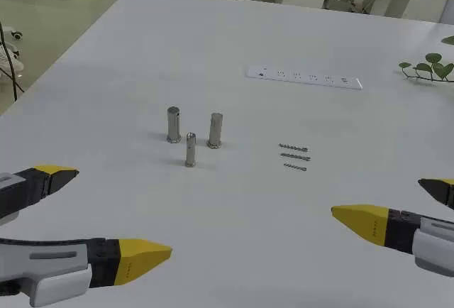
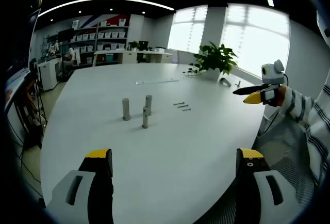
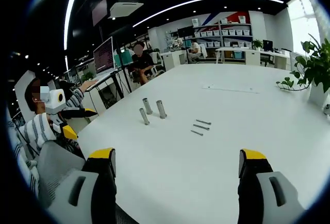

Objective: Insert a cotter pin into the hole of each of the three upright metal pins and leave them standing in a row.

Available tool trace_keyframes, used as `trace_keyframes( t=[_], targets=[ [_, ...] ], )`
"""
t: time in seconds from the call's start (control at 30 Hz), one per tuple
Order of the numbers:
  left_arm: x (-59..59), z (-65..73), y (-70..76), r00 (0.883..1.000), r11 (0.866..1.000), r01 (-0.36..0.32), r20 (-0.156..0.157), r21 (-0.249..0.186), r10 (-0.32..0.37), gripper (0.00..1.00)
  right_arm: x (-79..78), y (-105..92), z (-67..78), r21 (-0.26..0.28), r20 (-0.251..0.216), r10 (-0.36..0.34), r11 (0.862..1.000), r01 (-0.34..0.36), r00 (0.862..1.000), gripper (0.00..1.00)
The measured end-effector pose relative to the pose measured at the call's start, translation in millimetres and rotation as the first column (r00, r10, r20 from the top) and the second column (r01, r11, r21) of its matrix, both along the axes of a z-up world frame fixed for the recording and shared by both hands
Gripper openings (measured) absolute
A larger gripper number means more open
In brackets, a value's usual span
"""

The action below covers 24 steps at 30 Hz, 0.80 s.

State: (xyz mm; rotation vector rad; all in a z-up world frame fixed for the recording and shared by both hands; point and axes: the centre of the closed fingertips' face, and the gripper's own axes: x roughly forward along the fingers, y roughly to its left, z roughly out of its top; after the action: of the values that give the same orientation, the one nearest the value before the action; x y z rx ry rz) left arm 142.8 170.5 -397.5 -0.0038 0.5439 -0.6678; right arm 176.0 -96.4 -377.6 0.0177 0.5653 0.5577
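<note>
Three upright metal pins stand in a loose cluster mid-table: one at the back left (image 1: 174,124), one at the back right (image 1: 215,130), a thinner one in front (image 1: 190,150). Three cotter pins (image 1: 294,157) lie side by side to their right, also seen as cotter pins (image 3: 200,127) in the right gripper view. My left gripper (image 1: 60,216) hovers open at the near left, well short of the pins. My right gripper (image 1: 397,205) is open at the near right, below the cotter pins. Both hold nothing. The pins (image 2: 145,117) sit ahead of the left gripper (image 2: 175,167).
A white power strip (image 1: 303,77) lies farther back on the white table (image 1: 234,230). A green plant sprig (image 1: 429,67) reaches in at the right edge. Chairs and desks stand beyond the far edge. A person sits at a monitor (image 3: 139,56) in the background.
</note>
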Motion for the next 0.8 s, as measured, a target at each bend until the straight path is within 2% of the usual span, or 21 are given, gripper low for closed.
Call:
trace_keyframes(
  t=[0.1,0.17,0.2,0.3,0.5,0.7,0.77,0.8],
  targets=[
    [0.4,-0.9,-0.4,1.0,1.0,-0.001,-0.006,-0.006,0.001,0.98,0.1,-0.5,-0.7,0.004,-0.005,-0.001,1.0,0.001,1.0,0.97],
    [6.8,-0.8,5.5,0.999,0.999,-0.04,0.02,0.013,0.04,0.99,0.5,-0.8,-1.2,0.006,-0.007,-0.002,1.0,0.002,1.0,0.97],
    [7.4,-2.3,6.5,0.999,0.999,-0.042,0.021,0.026,0.042,0.99,1.0,-1.1,-1.5,0.007,-0.008,-0.004,1.0,0.004,1.0,0.97],
    [9.1,-4.7,7.6,0.998,0.998,-0.058,0.007,0.028,0.057,0.99,1.7,-0.7,-2.5,0.012,-0.015,-0.003,1.0,0.004,1.0,0.98],
    [12.8,-2.8,7.6,0.997,0.997,-0.079,0.003,-0.011,0.079,0.99,4.6,1.2,-3.3,0.011,-0.022,0.003,1.0,-0.003,1.0,0.98],
    [14.2,-5.8,8.6,0.997,0.997,-0.081,0.004,0.011,0.081,0.99,6.7,4.6,-3.3,0.008,-0.024,0.014,1.0,-0.014,1.0,0.98],
    [16.9,-4.8,8.6,0.995,0.995,-0.098,0.019,0.007,0.098,0.99,6.9,5.2,-3.8,0.007,-0.027,0.015,1.0,-0.015,1.0,0.98],
    [18.4,-4.9,9.8,0.994,0.994,-0.108,0.033,0.019,0.107,0.99,6.8,5.4,-4.1,0.006,-0.028,0.016,1.0,-0.016,0.999,0.98]
  ],
)
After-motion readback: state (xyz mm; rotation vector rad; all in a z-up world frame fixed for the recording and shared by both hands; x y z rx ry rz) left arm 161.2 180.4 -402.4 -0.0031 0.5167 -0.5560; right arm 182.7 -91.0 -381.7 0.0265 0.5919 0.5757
